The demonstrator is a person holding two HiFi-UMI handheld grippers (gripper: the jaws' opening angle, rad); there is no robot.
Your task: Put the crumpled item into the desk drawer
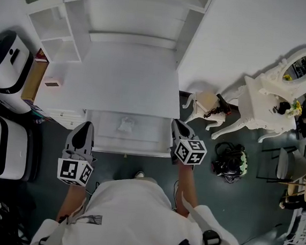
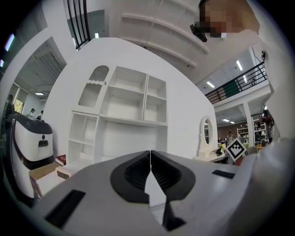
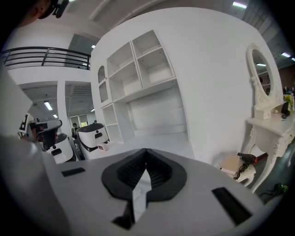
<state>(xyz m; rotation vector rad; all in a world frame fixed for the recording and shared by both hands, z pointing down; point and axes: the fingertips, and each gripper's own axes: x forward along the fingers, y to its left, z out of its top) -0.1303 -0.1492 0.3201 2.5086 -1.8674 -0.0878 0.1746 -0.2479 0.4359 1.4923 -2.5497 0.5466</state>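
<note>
Crumpled white item [image 1: 126,125] sits in our open white desk drawer [image 1: 152,133], mid-frame; left gripper [image 1: 85,125] and right gripper [image 1: 177,123] both closed, empty; we reckon pushing it shut comes next.

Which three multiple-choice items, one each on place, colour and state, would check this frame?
1. The crumpled item lies: A on the floor; B in the open drawer; C on a shelf.
2. The desk is: A black; B brown; C white.
3. The right gripper is: A shut and empty; B wide open; C gripping a book.
Key: B, it sits inside the pulled-out drawer; C, its top is plain white; A, its jaws meet with nothing between them.
</note>
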